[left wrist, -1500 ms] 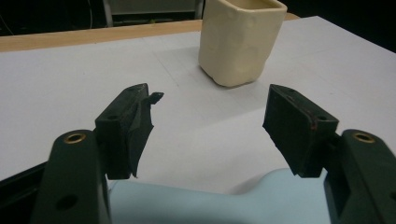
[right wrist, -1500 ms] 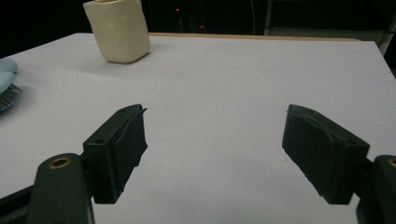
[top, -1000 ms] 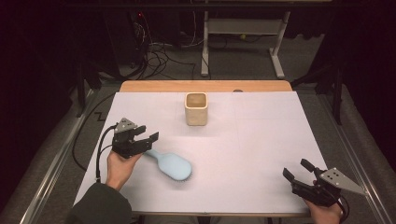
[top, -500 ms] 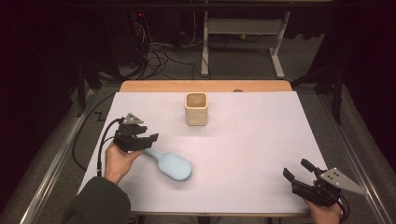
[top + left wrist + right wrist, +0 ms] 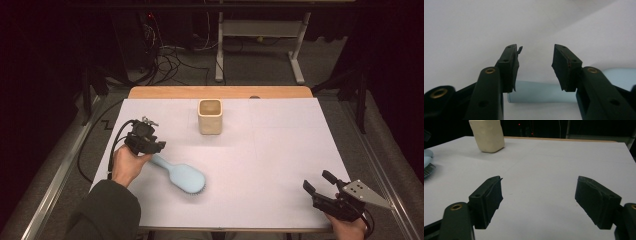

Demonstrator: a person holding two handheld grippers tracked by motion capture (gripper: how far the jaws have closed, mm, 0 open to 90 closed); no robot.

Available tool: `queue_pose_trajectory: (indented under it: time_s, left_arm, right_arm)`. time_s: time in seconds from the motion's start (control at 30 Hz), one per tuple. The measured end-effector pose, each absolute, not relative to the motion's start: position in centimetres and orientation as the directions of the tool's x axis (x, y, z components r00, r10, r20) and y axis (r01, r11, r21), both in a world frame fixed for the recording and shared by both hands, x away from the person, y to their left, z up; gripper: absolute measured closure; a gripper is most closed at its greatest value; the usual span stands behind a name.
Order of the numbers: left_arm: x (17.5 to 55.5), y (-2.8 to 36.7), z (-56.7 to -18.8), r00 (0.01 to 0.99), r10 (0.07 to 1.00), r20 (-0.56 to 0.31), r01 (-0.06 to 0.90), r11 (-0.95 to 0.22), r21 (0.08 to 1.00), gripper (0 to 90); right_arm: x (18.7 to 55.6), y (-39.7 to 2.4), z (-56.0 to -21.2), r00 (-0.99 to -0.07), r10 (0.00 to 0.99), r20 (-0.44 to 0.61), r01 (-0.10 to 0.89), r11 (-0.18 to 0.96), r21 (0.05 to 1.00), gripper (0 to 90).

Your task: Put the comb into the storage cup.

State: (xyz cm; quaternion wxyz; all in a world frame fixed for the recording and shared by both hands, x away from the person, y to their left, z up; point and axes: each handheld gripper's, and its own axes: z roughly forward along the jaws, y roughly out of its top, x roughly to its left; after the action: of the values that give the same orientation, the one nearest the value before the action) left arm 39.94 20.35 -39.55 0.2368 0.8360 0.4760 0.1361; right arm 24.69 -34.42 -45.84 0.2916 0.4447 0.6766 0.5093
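Hairbrush point(image 5: 181, 176) lies on white-covered table point(image 5: 280, 150); dark room behind; both claws point(image 5: 148, 141) point(image 5: 317, 184) gape wide.

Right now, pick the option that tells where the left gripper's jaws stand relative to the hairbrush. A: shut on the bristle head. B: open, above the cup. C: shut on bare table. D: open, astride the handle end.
D: in the left gripper view the left gripper has its jaws apart with the light blue hairbrush handle lying across the gap between them, not clamped; the cup stands farther back.
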Motion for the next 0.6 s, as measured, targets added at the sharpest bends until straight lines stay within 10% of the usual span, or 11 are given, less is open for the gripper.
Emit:
queue_pose_trajectory:
  time_s: [0.6]
  left_arm:
    - [41.8,20.4,-41.7,0.479,0.877,0.032,0.801,-0.452,0.392,80.0]
  right_arm:
    - [24.7,-34.4,-45.9,-0.434,0.899,0.061,0.307,0.084,0.948,22.8]
